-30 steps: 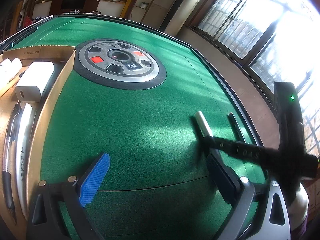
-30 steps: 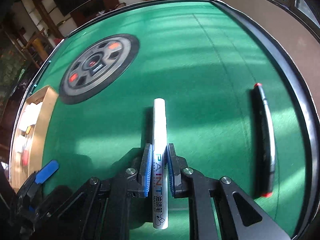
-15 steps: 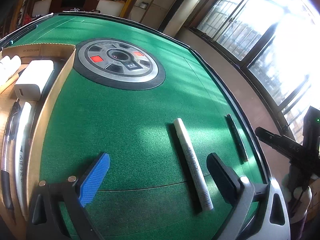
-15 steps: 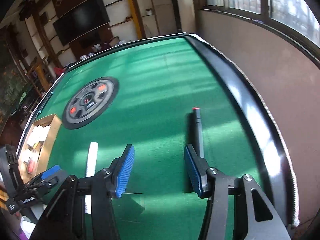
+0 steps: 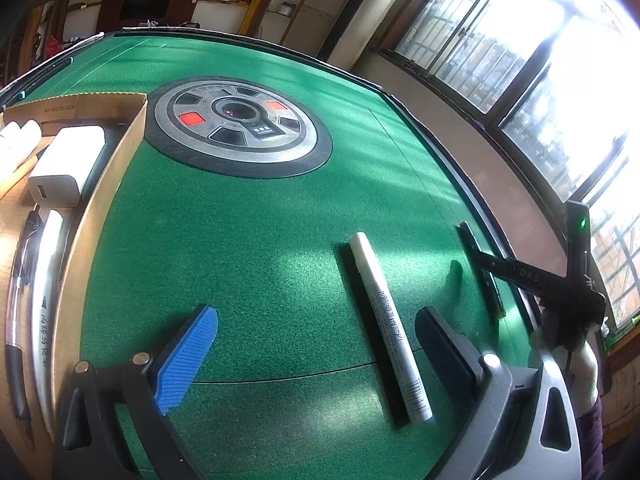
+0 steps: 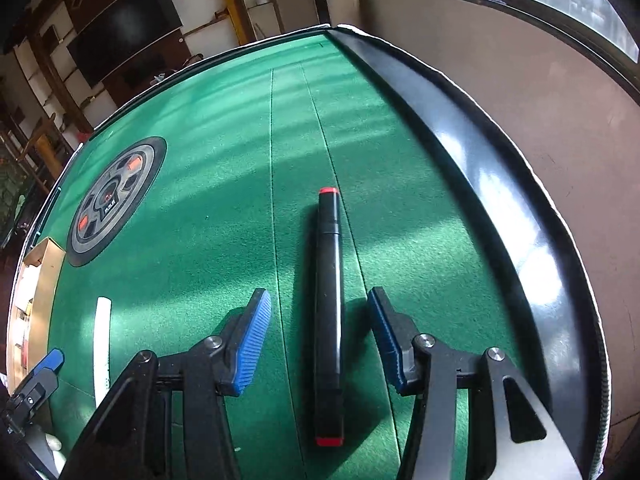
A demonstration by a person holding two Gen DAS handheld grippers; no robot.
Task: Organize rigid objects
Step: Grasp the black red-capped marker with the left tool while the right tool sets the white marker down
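A black marker with red ends [image 6: 330,240] lies on the green felt, lengthwise between the fingers of my right gripper [image 6: 319,300]. The jaws are closing, with a gap left on each side of the marker. The same black marker [image 5: 480,264] shows near the table's right rim in the left wrist view. A white paint marker [image 5: 390,328] lies on the felt between the fingers of my left gripper [image 5: 316,320], nearer the right finger and untouched. That gripper is open. In the right wrist view the white marker [image 6: 102,340] lies at the far left.
An open cardboard box [image 5: 104,200] stands at the table's left edge, holding a white charger block [image 5: 64,168] and several pens [image 5: 44,300]. A round grey control panel [image 5: 240,128] sits mid-table. A raised black rim [image 6: 480,168] borders the felt on the right.
My right gripper let go of the white paint marker, left it on the felt, and moved right until it straddled the black marker. The left gripper stayed still.
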